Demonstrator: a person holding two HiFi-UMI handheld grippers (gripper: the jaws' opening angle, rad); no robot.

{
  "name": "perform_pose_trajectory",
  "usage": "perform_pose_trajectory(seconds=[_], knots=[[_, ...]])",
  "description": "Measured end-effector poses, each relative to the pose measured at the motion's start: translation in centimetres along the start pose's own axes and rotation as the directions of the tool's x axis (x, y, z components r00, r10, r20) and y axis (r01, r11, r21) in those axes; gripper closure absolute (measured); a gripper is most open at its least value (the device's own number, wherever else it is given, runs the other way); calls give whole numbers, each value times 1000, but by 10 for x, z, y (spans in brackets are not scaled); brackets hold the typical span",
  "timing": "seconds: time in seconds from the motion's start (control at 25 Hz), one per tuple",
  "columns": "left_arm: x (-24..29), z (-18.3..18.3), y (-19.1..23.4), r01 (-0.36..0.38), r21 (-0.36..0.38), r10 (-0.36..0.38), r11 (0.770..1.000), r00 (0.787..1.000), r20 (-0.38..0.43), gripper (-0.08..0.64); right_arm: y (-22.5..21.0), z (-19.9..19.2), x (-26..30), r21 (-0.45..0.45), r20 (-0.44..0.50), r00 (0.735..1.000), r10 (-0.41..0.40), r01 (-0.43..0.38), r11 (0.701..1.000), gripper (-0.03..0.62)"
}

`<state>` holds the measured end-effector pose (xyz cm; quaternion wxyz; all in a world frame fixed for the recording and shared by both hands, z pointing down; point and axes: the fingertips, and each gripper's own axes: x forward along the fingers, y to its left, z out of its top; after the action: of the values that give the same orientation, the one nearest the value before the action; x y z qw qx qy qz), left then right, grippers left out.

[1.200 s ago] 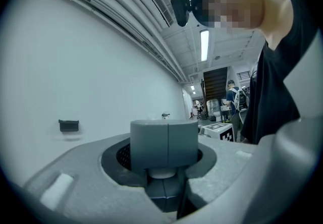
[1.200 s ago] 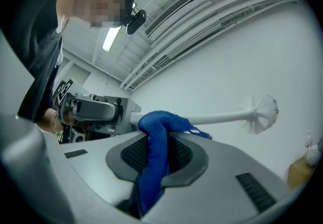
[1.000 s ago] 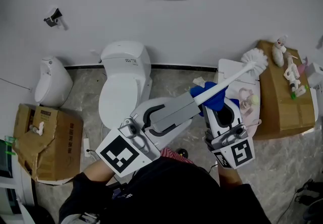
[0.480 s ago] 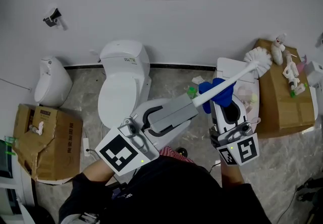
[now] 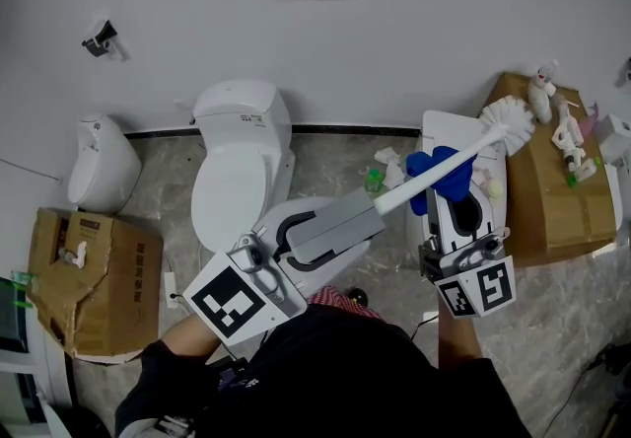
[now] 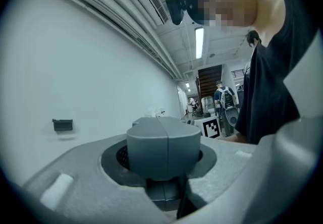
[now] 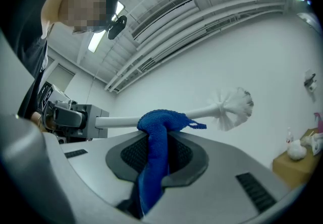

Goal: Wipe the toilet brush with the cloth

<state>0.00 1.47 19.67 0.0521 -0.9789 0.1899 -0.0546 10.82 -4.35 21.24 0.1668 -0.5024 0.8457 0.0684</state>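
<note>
The toilet brush has a grey handle [image 5: 335, 222], a white shaft [image 5: 434, 176] and a white bristle head [image 5: 509, 121]; it points up and to the right. My left gripper [image 5: 304, 233] is shut on the grey handle [image 6: 162, 150], which fills the space between its jaws. My right gripper [image 5: 452, 193] is shut on a blue cloth [image 5: 440, 173]. The cloth [image 7: 154, 134] is draped over the shaft [image 7: 120, 122], well short of the bristle head [image 7: 235, 109]. In the right gripper view the left gripper [image 7: 66, 116] shows at the shaft's far end.
A white toilet [image 5: 241, 158] stands against the wall, with a small white urinal [image 5: 100, 160] to its left. Cardboard boxes sit at the left [image 5: 81, 278] and at the right [image 5: 552, 191], the right one holding small toys. A white bin [image 5: 446, 128] is below the brush.
My right gripper has slid the blue cloth along the shaft to the right, toward the bristle head. The brush tip has drifted slightly right. The left gripper has barely moved.
</note>
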Motion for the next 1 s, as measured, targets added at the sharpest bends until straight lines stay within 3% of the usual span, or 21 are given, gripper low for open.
perform_pose_trajectory(seconds=[0.4,1.0], knots=[[-1,-2,0,20,57,-19,998,1000,-16,403,-23,3,-2,-6,11,999,-47,47,999,522],[-2,-7,-1,25,57,-24,998,999,-27,403,-50,-1,-4,18,9,995,-96,96,995,522]])
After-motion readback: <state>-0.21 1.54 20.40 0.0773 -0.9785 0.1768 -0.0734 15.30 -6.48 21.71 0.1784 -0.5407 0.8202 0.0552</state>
